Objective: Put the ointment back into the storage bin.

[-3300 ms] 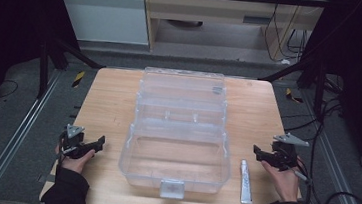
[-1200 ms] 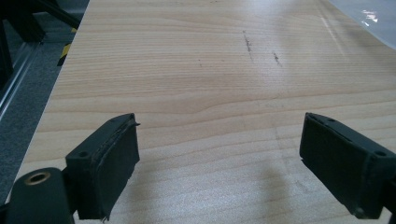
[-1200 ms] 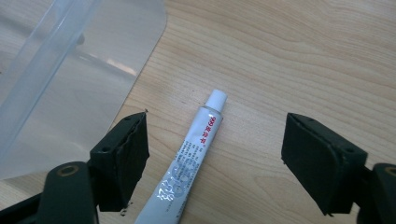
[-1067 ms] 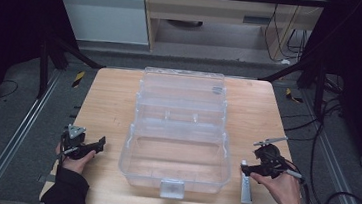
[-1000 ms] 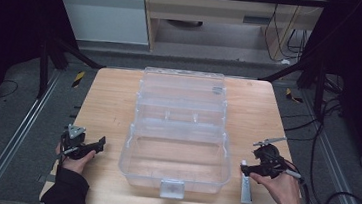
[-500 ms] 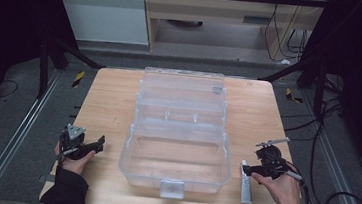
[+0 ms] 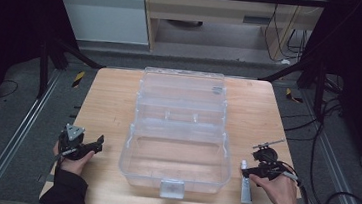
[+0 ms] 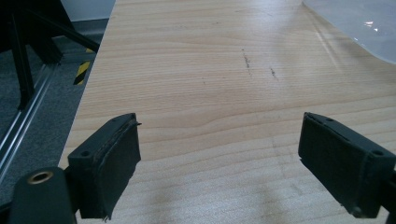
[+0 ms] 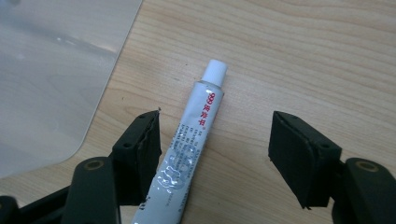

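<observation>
Right gripper view: right gripper (image 9: 215, 154) jaws closing around tube (image 9: 187, 154), one touching.

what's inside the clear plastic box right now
Nothing shows inside the clear plastic box: through its open tub only the wooden table is visible. Its raised lid looks bare too. The tube lies outside, on the table beside the box, between the right gripper's jaws.

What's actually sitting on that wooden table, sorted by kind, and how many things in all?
Clear plastic storage box with its lid open: 1
Silver ointment tube with a white cap: 1
Hand-held gripper: 2, the left hand-held gripper and the right hand-held gripper
Total: 4
</observation>
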